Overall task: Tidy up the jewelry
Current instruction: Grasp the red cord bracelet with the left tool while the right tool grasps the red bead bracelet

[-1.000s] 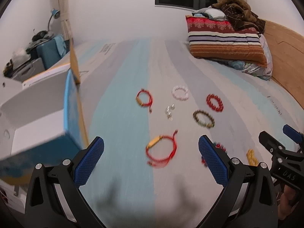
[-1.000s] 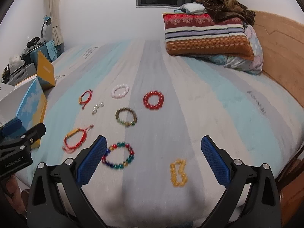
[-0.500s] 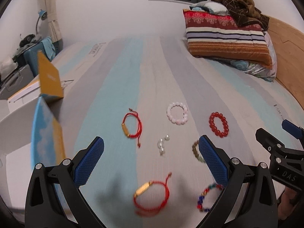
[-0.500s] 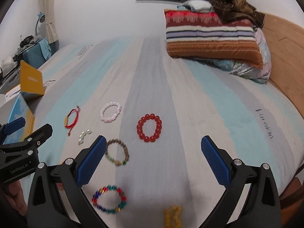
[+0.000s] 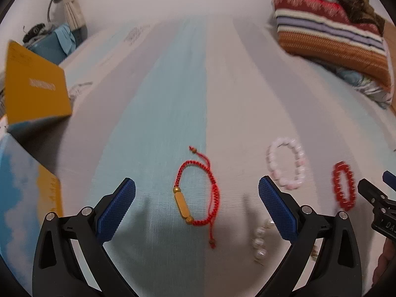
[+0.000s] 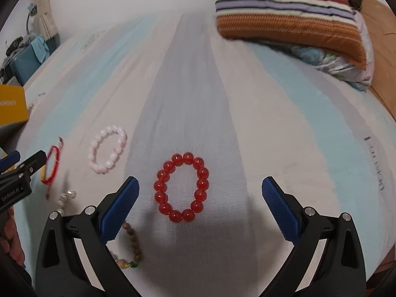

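Bracelets lie spread flat and apart on the striped bedsheet [image 5: 173, 86], so I can frame one with each tool: my left gripper [image 5: 196, 204] is spread wide and empty with the red cord bracelet [image 5: 198, 193] between its fingers, and my right gripper [image 6: 200, 203] gapes just as wide, holding nothing, around the red bead bracelet [image 6: 182, 188]. The pink bead bracelet [image 6: 107, 152] and pearl pieces [image 5: 259, 237] wait between the two. An open box [image 5: 32, 94] at my left is probably where they go.
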Motion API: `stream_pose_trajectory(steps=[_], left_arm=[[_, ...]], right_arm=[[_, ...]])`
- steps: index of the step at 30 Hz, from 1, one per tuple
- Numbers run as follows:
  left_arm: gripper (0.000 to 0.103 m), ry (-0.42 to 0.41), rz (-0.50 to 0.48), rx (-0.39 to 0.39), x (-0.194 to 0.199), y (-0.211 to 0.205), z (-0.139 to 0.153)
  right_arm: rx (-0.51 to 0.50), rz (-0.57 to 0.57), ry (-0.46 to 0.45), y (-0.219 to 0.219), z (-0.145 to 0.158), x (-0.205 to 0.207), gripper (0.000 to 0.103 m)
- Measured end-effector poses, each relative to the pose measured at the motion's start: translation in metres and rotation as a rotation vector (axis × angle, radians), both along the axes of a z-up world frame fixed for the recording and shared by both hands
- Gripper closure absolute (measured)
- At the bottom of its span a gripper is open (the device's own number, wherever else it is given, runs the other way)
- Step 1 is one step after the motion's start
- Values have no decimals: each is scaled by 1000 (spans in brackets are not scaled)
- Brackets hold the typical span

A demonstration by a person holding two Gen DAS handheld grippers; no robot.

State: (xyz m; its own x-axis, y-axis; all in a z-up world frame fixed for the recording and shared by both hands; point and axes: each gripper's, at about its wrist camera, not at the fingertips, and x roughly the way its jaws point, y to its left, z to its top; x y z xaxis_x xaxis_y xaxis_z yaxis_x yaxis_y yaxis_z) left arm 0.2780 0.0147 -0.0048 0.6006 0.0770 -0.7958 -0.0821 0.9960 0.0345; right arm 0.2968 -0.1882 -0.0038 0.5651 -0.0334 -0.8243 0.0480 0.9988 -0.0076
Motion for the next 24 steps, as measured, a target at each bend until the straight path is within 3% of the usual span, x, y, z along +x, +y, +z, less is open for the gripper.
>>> stream_pose_trajectory(steps=[7, 11, 17, 24], left_arm=[[6, 59, 28, 0, 15, 14, -30], [15, 76, 24, -20, 18, 18, -38], [39, 65, -10, -46, 16, 16, -39], [82, 65, -53, -39, 11, 6, -36]], right_arm=[[3, -11, 60, -4, -30, 14, 10], [36, 4, 74, -6, -36, 17, 14], [12, 16, 87, 1, -43, 16, 28], [15, 23, 86, 6, -41, 11, 59]])
